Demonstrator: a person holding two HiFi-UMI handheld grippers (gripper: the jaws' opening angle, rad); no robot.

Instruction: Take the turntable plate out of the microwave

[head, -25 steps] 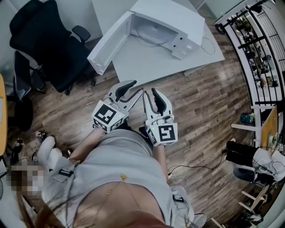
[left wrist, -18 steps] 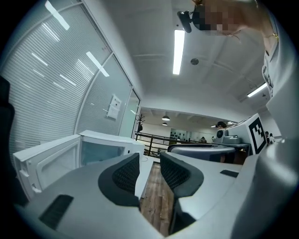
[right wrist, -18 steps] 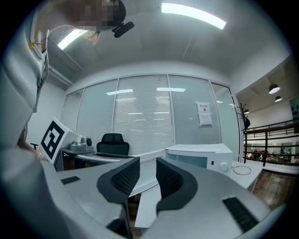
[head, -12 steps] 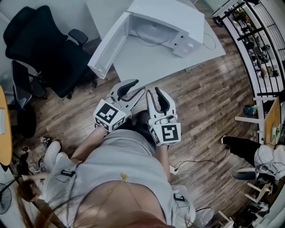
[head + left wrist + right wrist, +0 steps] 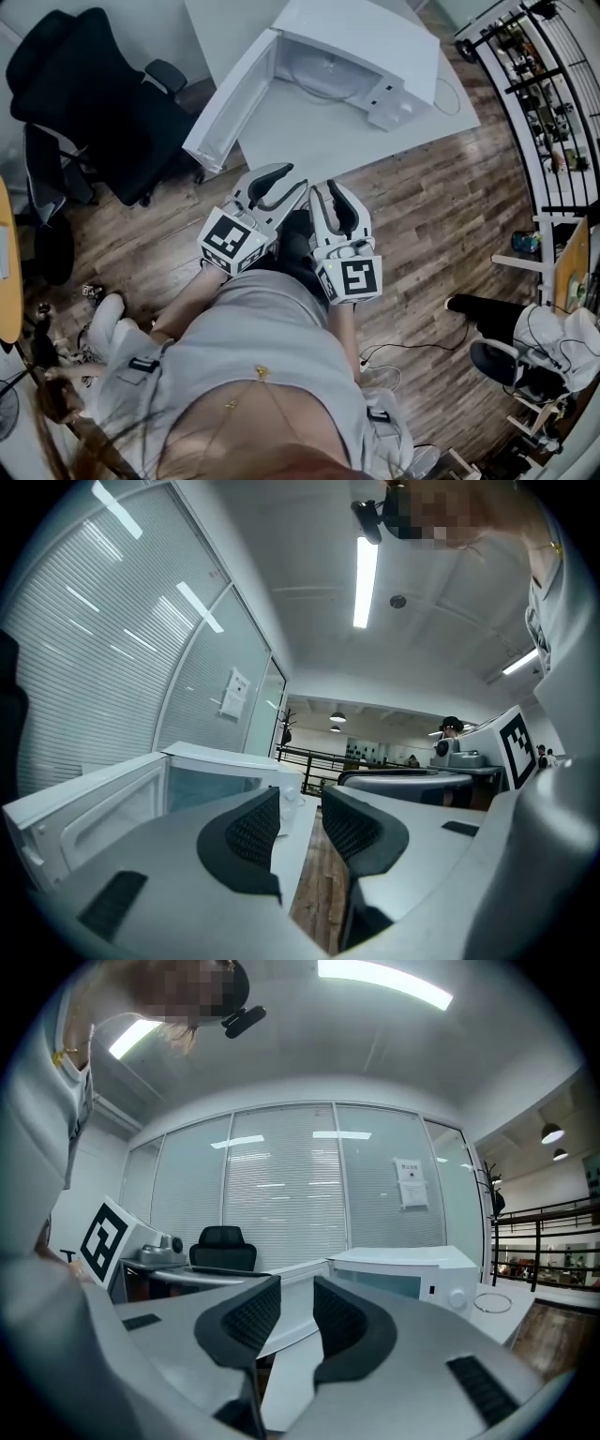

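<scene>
Head view: both grippers were held low at frame centre, over the wood plank floor (image 5: 441, 216), well short of the white tabletop (image 5: 319, 141). The boxy white microwave (image 5: 361, 37) sat at the upper centre, with its white door (image 5: 225, 103) swung wide open toward the upper left. The pale round glass turntable plate (image 5: 323, 67) lay flat on the cavity floor, untouched.

Left gripper (image 5: 281, 192): jaws partly spread, nothing between the pads. The left gripper view confirmed it, with only table edge and floor showing in the gap. Right gripper (image 5: 330, 206): same, part-spread and empty, pointing roughly at the microwave front in the right gripper view. A black office chair (image 5: 84, 103) stood at the upper left, clear of the path.

Risks as I judge them:
- The open door juts out on the left, so the left gripper could clip it on the way in and shift the whole oven.
- The plate looks like smooth glass with a thin rim. A shallow pinch on one edge could slip, or the plate could tip and hit the cavity roof.
- It probably sits on a hub, so pulling before lifting may jam it.
- The cavity mouth is tight for two grippers, so they could knock each other.
</scene>
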